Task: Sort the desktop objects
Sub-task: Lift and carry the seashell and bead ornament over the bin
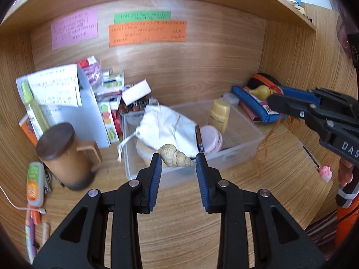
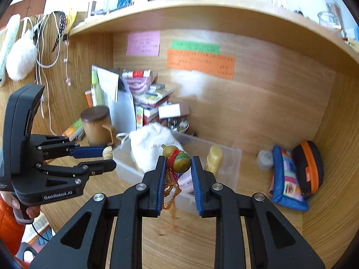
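A: Now, starting at the left gripper (image 1: 178,160) — clenched on what?

B: Clamped on a spiral seashell (image 1: 176,156), pinched crosswise between the blue pads, blunt end against the left pad, pointed tip against the right. Held up off the desk, in front of the clear plastic bin (image 1: 237,154).

A: And the right gripper (image 2: 178,161)?

B: Gripping a small gourd ornament (image 2: 179,157), green and orange, right at the fingertips. Narrow neck poking up and to the left. Red cord around the waist, with an orange tassel (image 2: 171,190) dangling down between the fingers.

A: Seen from the other side too?

B: Yes. Right gripper (image 1: 272,96) at the right edge of the left view, gourd at its tip, tassel strands trailing down toward the desk. Left gripper (image 2: 107,157) at the left of the right view, shell (image 2: 107,152) peeking out between the pads, a hand on the grip below.

A: Farther out?

B: Inside the bin: white drawstring pouch (image 1: 166,127), yellowish bottle (image 1: 219,114), pink round case (image 1: 212,140). Left of the bin, a brown mug with a dark lid (image 1: 65,154). Behind, a heap of boxes and papers. Right, by the corner, a blue patterned pouch (image 2: 288,177) beside a black pouch with an orange zip (image 2: 310,168). On the back panel, pink (image 1: 75,29), green and orange notes.
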`<state>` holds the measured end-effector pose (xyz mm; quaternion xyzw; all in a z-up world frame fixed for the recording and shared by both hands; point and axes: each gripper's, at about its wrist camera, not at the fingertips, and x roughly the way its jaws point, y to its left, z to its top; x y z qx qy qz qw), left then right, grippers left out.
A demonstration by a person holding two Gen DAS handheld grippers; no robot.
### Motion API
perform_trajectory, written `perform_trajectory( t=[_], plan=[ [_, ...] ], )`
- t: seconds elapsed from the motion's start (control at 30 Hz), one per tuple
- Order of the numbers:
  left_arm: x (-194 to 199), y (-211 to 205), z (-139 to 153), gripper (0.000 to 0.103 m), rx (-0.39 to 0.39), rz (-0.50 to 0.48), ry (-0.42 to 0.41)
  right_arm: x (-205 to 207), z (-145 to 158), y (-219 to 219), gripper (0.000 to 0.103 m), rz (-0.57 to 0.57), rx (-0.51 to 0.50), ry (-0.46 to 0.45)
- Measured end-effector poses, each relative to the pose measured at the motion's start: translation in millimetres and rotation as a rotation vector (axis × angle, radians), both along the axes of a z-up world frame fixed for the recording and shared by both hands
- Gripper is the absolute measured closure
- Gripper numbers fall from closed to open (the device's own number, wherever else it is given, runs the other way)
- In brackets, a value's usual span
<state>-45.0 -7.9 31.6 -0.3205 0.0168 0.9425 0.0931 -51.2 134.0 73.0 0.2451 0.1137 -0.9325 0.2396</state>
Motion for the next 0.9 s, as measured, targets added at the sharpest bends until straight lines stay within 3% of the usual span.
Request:
perform_trajectory(
  t=[0.5,0.9],
  plan=[
    [-34.9,-3.8,22.3,0.072,0.0,-0.014,0.03,-34.7,38.4,-10.3,0.083,-0.041,-0.007,0.082],
    [-68.8,8.2,3.2,0.072,-0.017,-0.051,-0.017,-77.9,-1.7,-12.7,0.083,-0.066,0.04,0.008]
  ],
)
